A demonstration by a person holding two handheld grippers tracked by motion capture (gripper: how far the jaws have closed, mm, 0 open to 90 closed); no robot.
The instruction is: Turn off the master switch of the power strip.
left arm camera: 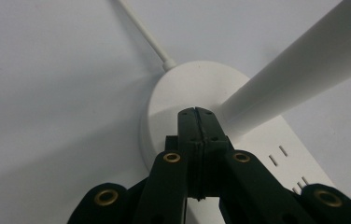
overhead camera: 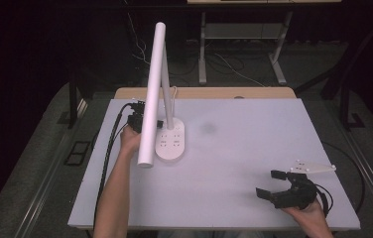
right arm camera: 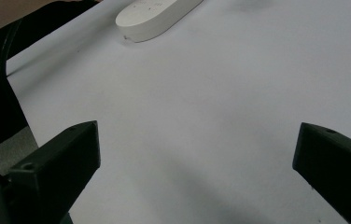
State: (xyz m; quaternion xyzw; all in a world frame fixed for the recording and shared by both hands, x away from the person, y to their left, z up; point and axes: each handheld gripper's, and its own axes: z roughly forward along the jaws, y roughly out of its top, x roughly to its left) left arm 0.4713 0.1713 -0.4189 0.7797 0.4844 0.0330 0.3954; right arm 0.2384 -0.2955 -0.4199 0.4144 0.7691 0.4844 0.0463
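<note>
1. Clearly, the white plastic desk lamp [overhead camera: 163, 99] stands toward the far-left part of the pale grey bench [overhead camera: 234, 163], its oval base with socket slots [overhead camera: 171, 141] flat on the surface and its long tubular head [overhead camera: 153, 94] slanting down toward the near-left.
2. The left tool [overhead camera: 136, 119] sits at the far-left side of the base; in the left gripper view its jaws are pressed together with nothing between them, tips touching or just above the base [left arm camera: 183, 93] beside the stem [left arm camera: 299, 70].
3. The right tool [overhead camera: 269, 186] rests near the near-right corner, jaws spread wide and empty, well apart from the lamp.
4. Risk, as I judge it: a closed tip pushing on the base could slide or tip the top-heavy lamp, since nothing braces it.
5. The thin white cord [left arm camera: 145, 35] running toward the far edge could snag if the base shifts.
</note>
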